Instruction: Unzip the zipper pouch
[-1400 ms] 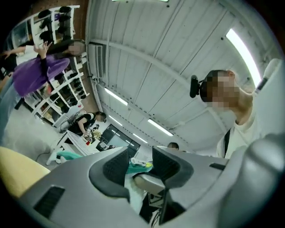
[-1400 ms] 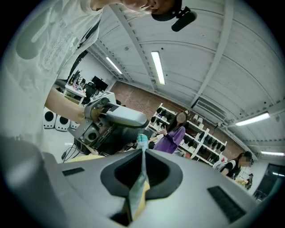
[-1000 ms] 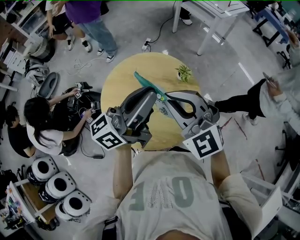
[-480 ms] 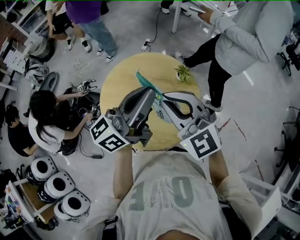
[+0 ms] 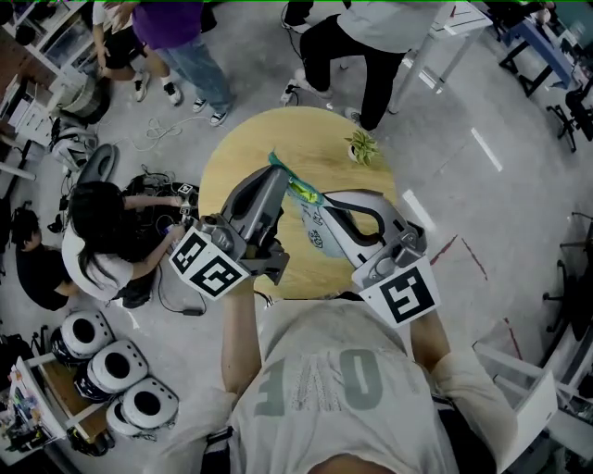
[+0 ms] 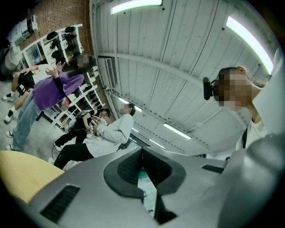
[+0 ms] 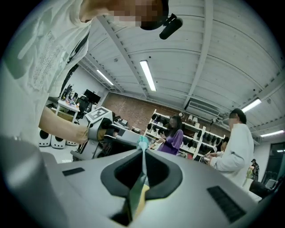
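Workshop interior: floor, furniture and ceiling.
A round light-wood table [image 5: 315,130] stands on the grey concrete floor [image 5: 264,46], with a small green potted plant [image 5: 362,143] near its edge. Long fluorescent tube lights [image 7: 148,75] cross the white ribbed ceiling [image 7: 213,53]. White open shelving [image 7: 196,129] lines a red-brick wall [image 7: 131,109].

You're in what looks like a lab workshop: floor cables [image 5: 171,125] and a white desk [image 5: 463,14] lie beyond the round table [image 5: 232,167].
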Tool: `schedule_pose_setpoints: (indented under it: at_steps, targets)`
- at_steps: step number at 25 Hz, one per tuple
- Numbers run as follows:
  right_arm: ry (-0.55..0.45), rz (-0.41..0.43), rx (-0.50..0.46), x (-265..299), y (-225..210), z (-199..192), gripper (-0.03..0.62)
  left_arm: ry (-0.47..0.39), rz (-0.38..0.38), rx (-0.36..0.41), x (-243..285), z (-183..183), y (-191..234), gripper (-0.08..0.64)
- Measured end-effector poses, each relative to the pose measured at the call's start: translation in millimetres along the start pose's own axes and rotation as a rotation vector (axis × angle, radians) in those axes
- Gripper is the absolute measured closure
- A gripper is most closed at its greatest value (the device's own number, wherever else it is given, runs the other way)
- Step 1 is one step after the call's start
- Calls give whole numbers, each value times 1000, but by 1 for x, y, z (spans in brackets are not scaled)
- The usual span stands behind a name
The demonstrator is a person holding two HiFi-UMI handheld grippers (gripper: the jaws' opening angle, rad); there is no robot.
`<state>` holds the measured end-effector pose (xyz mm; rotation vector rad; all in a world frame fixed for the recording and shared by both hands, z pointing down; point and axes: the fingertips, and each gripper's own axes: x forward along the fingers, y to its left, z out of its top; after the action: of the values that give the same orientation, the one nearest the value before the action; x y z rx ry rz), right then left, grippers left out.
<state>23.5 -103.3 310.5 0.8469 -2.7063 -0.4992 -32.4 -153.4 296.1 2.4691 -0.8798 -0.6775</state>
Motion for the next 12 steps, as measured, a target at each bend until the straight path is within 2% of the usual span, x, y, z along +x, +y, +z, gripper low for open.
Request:
schedule_pose_setpoints:
  at_steps: [12]
  targets:
    - [-32,11,46,-9,5,7,561,-9,119,33,-16,3,32,535]
